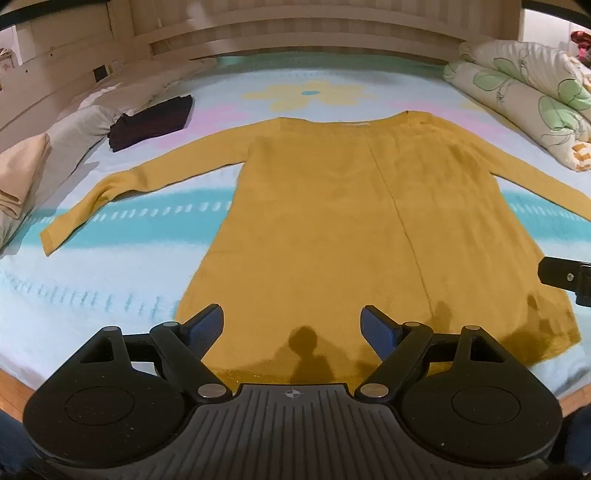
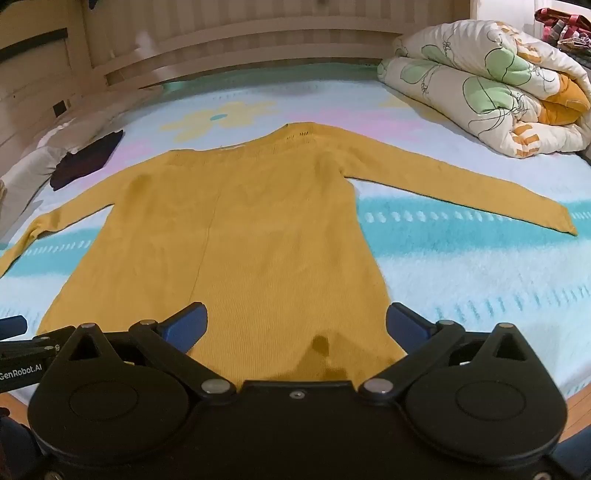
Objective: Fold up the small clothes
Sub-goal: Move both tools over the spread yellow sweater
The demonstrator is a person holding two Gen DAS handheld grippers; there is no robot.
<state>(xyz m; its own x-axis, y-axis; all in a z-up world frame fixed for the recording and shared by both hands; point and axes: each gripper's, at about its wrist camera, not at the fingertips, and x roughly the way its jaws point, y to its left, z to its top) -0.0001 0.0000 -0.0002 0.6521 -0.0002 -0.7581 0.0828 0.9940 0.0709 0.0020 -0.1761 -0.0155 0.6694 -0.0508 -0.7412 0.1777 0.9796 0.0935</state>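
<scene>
Hovering above the near hem of a mustard-yellow knitted long-sleeved sweater [image 1: 332, 221], the left gripper [image 1: 291, 326] is seen with its blue-padded jaws spread apart and nothing between them. The right gripper [image 2: 295, 325] is likewise held over the hem, its jaws wide apart and empty. The sweater is laid flat on a fluffy pale-blue and turquoise bedspread [image 2: 461, 266], hem nearest, both sleeves stretched out sideways, neckline farthest. Beyond the left sleeve, a folded dark maroon garment [image 1: 151, 122] is placed beside grey pillows [image 1: 81, 122]. At the far right, a rolled white quilt with green flowers [image 2: 480, 85] is set against the wooden headboard [image 2: 258, 33].
</scene>
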